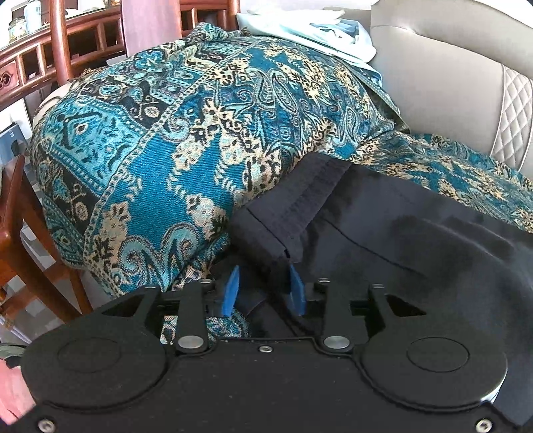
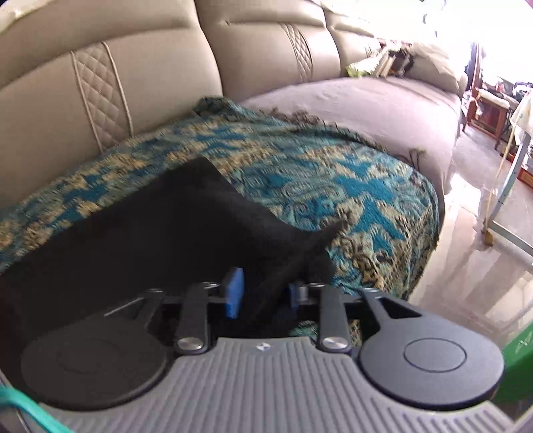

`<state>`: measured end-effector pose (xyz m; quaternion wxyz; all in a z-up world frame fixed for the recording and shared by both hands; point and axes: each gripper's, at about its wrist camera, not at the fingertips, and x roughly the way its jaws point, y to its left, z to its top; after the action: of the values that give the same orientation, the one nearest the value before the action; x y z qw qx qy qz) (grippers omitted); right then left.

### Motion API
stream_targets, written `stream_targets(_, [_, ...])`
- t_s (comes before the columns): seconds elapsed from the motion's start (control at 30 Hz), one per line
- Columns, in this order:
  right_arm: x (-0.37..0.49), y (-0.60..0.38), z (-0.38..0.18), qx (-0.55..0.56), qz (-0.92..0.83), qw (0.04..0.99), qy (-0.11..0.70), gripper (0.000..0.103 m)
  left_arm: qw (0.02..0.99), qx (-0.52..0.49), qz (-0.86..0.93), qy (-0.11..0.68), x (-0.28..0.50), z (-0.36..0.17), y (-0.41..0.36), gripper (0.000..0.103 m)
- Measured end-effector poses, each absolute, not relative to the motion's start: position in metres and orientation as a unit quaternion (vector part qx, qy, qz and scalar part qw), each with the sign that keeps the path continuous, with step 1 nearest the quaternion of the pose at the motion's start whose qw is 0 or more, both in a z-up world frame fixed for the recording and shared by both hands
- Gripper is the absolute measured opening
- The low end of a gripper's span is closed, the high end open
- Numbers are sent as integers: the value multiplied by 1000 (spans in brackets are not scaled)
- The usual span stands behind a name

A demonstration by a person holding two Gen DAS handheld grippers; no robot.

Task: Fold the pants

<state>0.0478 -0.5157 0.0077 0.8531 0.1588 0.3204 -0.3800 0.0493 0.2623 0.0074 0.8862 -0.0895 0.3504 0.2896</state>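
The dark pants (image 1: 416, 239) lie on a blue and gold patterned throw (image 1: 186, 133) on a beige sofa. In the left wrist view, my left gripper (image 1: 265, 288) has the waistband end (image 1: 286, 213) of the pants between its blue fingers (image 1: 231, 289); the jaws stand apart around the cloth. In the right wrist view, the pants (image 2: 150, 226) spread left and back, blurred. My right gripper (image 2: 263, 293) has a fold of the pants' near right corner (image 2: 319, 246) between its blue fingers (image 2: 235, 293). Whether either grip is firm is hidden by cloth.
The sofa back (image 2: 133, 66) rises behind the throw (image 2: 333, 186). A pale folded cloth (image 1: 309, 26) lies on the arm at the top. Wooden chairs (image 1: 30, 233) stand to the left. The tiled floor (image 2: 473, 266) and a metal frame (image 2: 509, 186) are to the right.
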Motion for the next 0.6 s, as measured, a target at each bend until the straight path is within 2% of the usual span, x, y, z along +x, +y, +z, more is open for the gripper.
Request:
stream_targets(0.1, [46,-505,18,146,-372,868,296,71,890,-91,287,343,43,13,261,47])
stream_targets(0.27, [52,-478,35,119,-338,899,252,85,902,-55,285,320,35,28,247,85])
stream_targets(0.47, [77,-424,50,79,-247,941,219,103,921,-30,249,299,42,44,216,90])
stream_targets(0.6, [103,-380,54,62,-179,959,211,103,931,-23,212,296,57,48,189,91])
